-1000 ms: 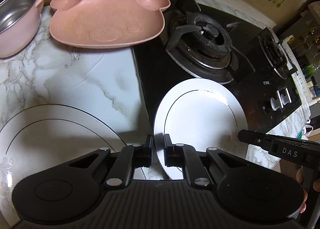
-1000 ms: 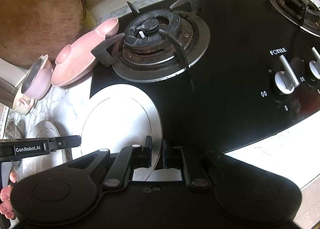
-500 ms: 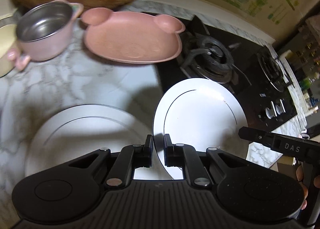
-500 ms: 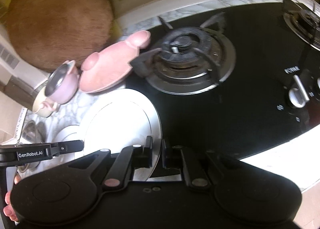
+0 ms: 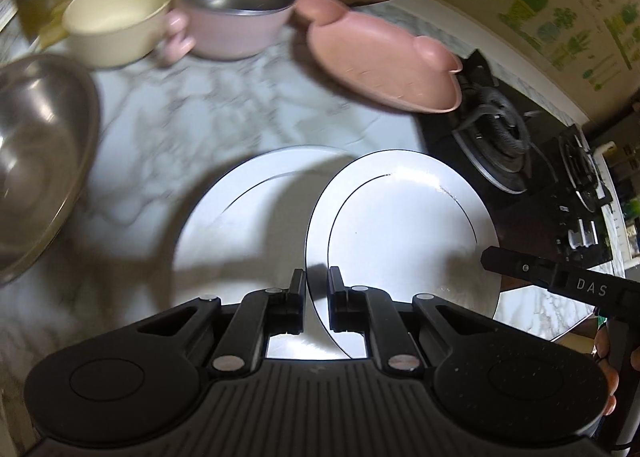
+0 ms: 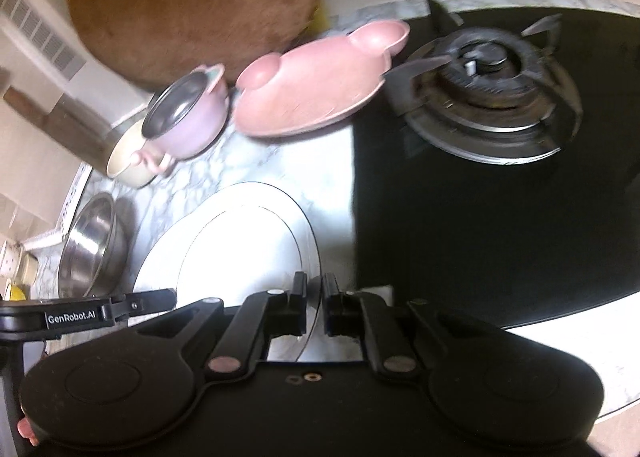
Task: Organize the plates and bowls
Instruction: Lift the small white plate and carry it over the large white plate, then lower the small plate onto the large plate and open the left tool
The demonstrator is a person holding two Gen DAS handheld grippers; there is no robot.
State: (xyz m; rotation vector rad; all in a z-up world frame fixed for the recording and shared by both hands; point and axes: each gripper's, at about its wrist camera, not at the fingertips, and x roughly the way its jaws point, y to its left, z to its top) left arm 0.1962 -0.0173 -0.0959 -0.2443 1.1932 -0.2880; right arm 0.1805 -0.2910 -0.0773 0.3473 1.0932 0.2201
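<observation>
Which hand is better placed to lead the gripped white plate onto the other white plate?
Left, probably. The left tongs grip the held plate by its rim, directly over the second plate on the marble; the right tongs clamp the opposite rim, nearer the black hob.

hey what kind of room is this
Most likely a home kitchen: a gas burner set in a black glass hob, a marble-look countertop, and dishes like the pink bear-shaped plate.
</observation>
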